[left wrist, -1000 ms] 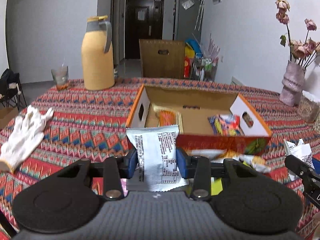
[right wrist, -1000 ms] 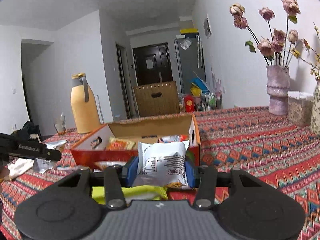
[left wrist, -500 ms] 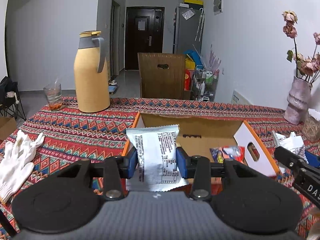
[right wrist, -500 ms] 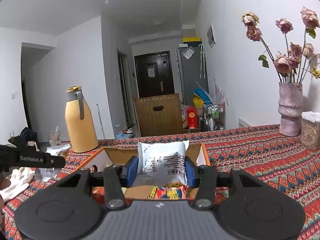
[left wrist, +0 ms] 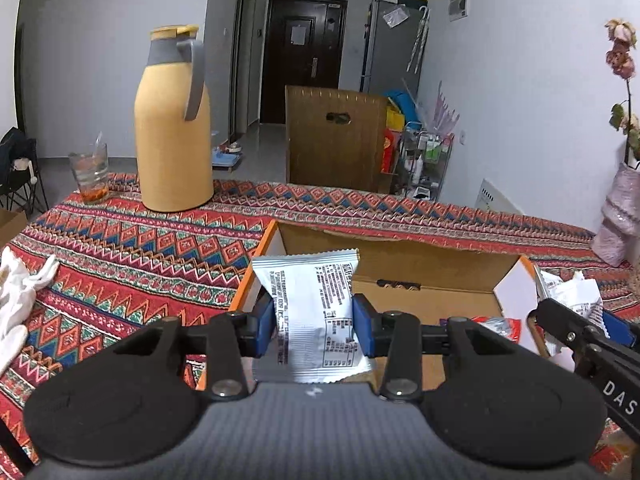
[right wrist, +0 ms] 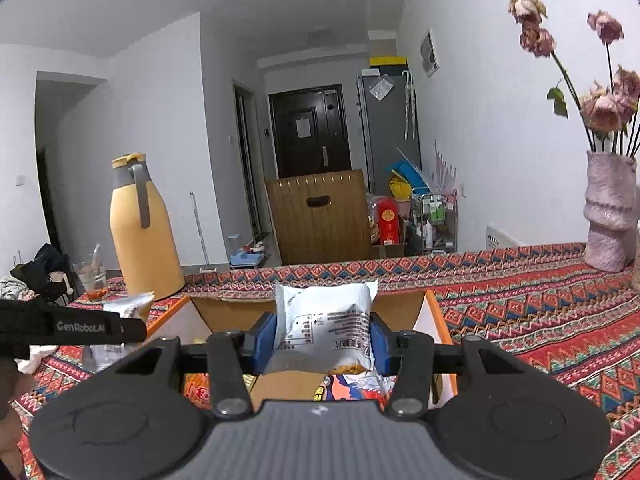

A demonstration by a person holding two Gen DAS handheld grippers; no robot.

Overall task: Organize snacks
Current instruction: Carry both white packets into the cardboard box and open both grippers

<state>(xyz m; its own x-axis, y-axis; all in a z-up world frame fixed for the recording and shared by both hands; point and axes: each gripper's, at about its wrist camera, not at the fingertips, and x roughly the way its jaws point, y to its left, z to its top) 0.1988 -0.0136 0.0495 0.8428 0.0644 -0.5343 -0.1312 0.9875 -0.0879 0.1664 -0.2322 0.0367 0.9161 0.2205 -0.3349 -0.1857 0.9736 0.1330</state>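
The white snack packet (left wrist: 316, 316) with black print stands upright between the blue pads (left wrist: 265, 330) of the left gripper (left wrist: 314, 330), which are clamped on its two sides; its crimped top edge rises above the pads and its lower end hangs below them. It is held over the near left corner of the open cardboard box (left wrist: 400, 256), whose far wall lies just beyond the gripper. Inside the box, to the right of this gripper, a red-and-white wrapper (left wrist: 496, 324) lies on the floor of the box.

A second white packet (right wrist: 326, 322) sits in the right gripper (right wrist: 322, 346), whose blue pads press on its sides in the same way; a strip of yellow shows at its lower edge. It hangs over the same box (right wrist: 430, 312), above colourful wrappers (right wrist: 348, 388) lying under the gripper. The left gripper's black finger (right wrist: 72, 326) reaches in from the left of this view.

The box rests on a tabletop (left wrist: 132, 248) covered with a red patterned cloth. Ahead and left of the left gripper stand a yellow thermos jug (left wrist: 174, 128) and, left of it, a drinking glass (left wrist: 89, 176). A white glove (left wrist: 18, 292) lies far to the left. To the right, near the wall, a pink vase (right wrist: 610, 212) holds dried roses (right wrist: 604, 100). Beyond the tabletop's far edge stands a wooden chair back (left wrist: 334, 144).
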